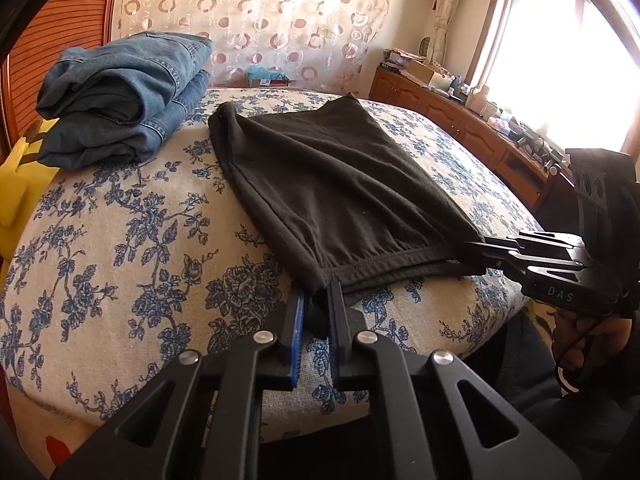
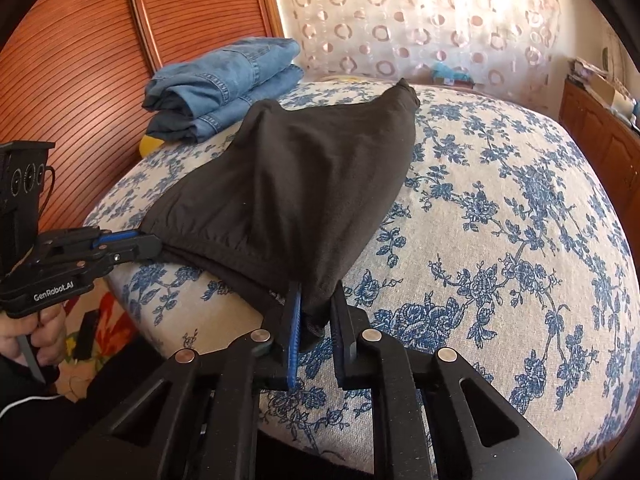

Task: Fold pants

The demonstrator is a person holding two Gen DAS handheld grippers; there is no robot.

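Note:
Dark brown pants (image 1: 328, 184) lie folded flat on the floral bed cover (image 1: 120, 240), waistband at the near edge; they also show in the right wrist view (image 2: 296, 200). My left gripper (image 1: 316, 300) is shut on the near left waistband corner. My right gripper (image 2: 316, 300) is shut on the near right waistband corner; it shows from the side in the left wrist view (image 1: 476, 250). The left gripper shows in the right wrist view (image 2: 148, 244) at the pants' other corner. The far end of the pants rests toward the curtain.
Folded blue jeans (image 1: 120, 92) are stacked at the far left of the bed, also in the right wrist view (image 2: 224, 84). A yellow cushion (image 1: 20, 184) lies beside them. A wooden sideboard (image 1: 460, 120) with clutter stands right, under the window.

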